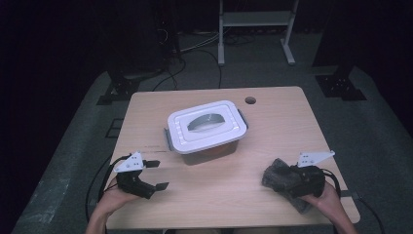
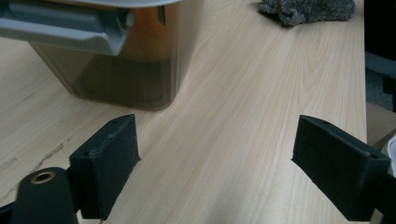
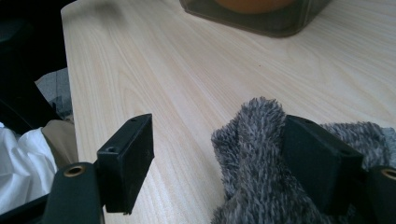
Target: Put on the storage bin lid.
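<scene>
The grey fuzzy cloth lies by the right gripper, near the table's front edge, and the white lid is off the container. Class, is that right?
Not quite. The high view shows the white lid on the container, not off it. The grey fuzzy cloth does lie by the right gripper, near the table's front edge.

Dark room, grey floor (image 1: 73, 161), metal rack (image 1: 255, 19)

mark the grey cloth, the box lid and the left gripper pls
grey cloth (image 1: 276, 176), high view, on its fuzzy left part beside the right gripper.
box lid (image 1: 207, 126), high view, on the recessed grip in the lid's middle.
left gripper (image 1: 157, 174), high view, midway between its open fingertips.
</scene>
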